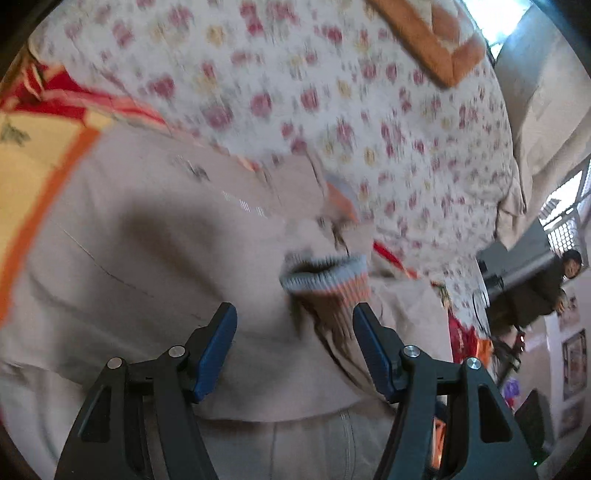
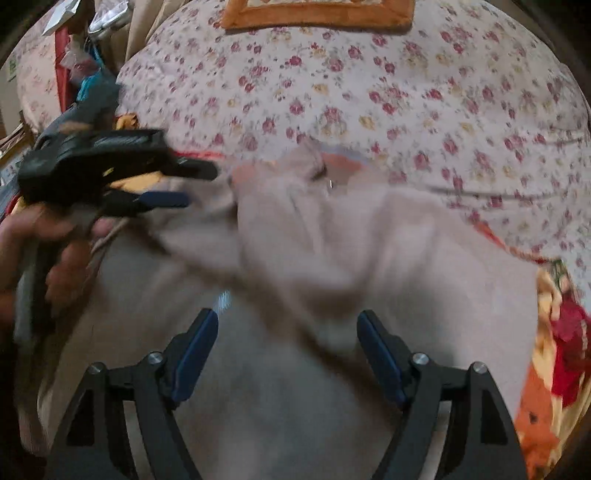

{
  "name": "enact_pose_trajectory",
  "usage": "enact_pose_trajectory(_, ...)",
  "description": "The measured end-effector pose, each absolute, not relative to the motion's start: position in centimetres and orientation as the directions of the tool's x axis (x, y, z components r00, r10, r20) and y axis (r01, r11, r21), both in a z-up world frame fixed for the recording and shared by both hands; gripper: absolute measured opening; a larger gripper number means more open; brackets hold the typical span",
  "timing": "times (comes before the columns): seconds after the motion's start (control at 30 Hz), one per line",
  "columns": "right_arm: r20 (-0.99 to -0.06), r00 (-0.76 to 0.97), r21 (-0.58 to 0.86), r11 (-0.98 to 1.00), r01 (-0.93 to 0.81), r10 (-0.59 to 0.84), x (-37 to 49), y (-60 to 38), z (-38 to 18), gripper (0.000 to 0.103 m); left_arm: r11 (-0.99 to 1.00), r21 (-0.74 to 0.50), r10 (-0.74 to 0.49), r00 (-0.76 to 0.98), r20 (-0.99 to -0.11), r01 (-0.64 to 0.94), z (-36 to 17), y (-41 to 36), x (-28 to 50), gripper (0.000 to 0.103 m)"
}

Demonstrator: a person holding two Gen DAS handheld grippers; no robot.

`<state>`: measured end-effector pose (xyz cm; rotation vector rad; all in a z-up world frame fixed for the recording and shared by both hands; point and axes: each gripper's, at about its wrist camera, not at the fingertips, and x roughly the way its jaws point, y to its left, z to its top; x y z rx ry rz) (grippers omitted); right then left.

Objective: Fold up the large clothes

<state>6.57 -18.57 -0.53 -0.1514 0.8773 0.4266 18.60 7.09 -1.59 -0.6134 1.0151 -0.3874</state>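
Note:
A large beige garment (image 1: 147,258) lies spread on the bed, blurred in both views. Its sleeve cuff (image 1: 325,280), ribbed with grey and orange stripes, lies on the body of the garment just ahead of my left gripper (image 1: 293,308). That gripper is open, with its blue pads apart over the cloth and pressing on nothing. In the right wrist view the garment (image 2: 314,240) is bunched into folds in the middle. My right gripper (image 2: 286,314) hangs open above it with nothing between the pads. The left gripper (image 2: 192,184) shows at the left, held by a hand (image 2: 55,254).
A floral bedsheet (image 2: 369,92) covers the bed beyond the garment. An orange-bordered mat (image 2: 317,14) lies at the far edge. A yellow and orange blanket (image 1: 33,155) lies at the left. A person (image 1: 546,288) sits off the bed at the right among clutter.

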Motion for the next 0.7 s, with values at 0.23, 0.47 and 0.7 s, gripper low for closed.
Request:
enact_pose_trajectory(0.23, -0.776, 0.573, 0.029, 0.923, -0.384, 0.263, 4.7, -17.9, -3.8, 0.091, 0.736, -0.668, -0.635, 0.460, -0.621, 0.114, -1.2, 4.2, 20.1, 0.062)
enact_pose_trajectory(0.47, -0.771, 0.584, 0.016, 0.925, -0.381, 0.254, 4.7, -17.7, -4.3, 0.097, 0.783, -0.609, -0.586, 0.475, -0.656, 0.125, -1.7, 3.6, 21.9, 0.024)
enact_pose_trajectory(0.7, -0.774, 0.583, 0.016, 0.928, -0.371, 0.247, 4.9, -17.6, -4.5, 0.102, 0.762, -0.561, -0.606, 0.659, -0.446, 0.322, 5.9, 4.6, 16.9, 0.009)
